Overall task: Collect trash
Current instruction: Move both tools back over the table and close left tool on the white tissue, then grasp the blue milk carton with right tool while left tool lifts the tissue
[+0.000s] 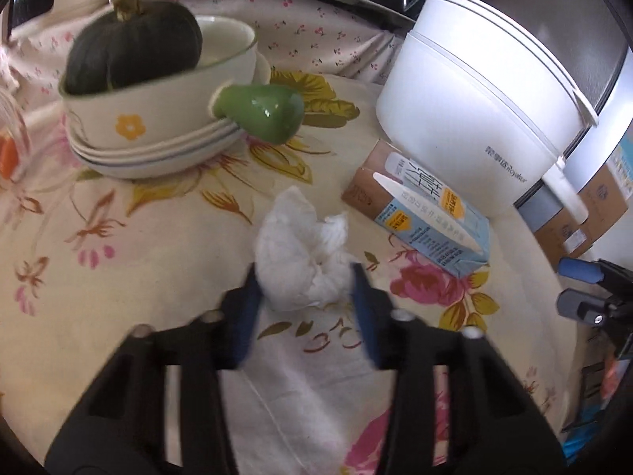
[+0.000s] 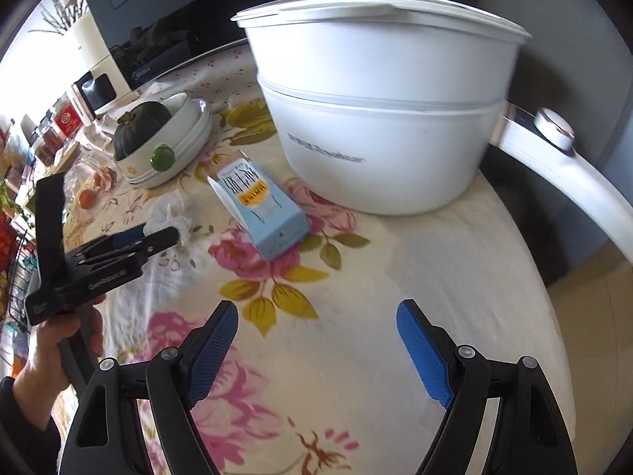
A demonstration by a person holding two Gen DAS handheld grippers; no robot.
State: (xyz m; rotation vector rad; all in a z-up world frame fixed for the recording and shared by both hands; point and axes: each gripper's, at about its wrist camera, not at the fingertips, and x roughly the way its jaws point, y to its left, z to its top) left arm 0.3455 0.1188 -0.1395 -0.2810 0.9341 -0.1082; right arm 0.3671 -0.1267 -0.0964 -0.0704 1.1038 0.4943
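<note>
A crumpled white tissue [image 1: 300, 253] lies on the floral tablecloth [image 1: 118, 261]. My left gripper [image 1: 304, 277] is open, its blue-padded fingers on either side of the tissue's near end, not closed on it. A light blue carton [image 1: 431, 213] lies on its side just right of the tissue. In the right wrist view the carton [image 2: 265, 209] lies ahead, the tissue [image 2: 174, 213] is at the left gripper's [image 2: 156, 235] tips, and my right gripper [image 2: 316, 312] is open and empty above the cloth.
A large white pot [image 1: 482, 107] stands behind the carton. Stacked bowls [image 1: 158, 118] hold a dark squash [image 1: 130, 43], with a green pear-shaped object [image 1: 261, 111] beside them. The table edge falls off at right [image 2: 554, 301].
</note>
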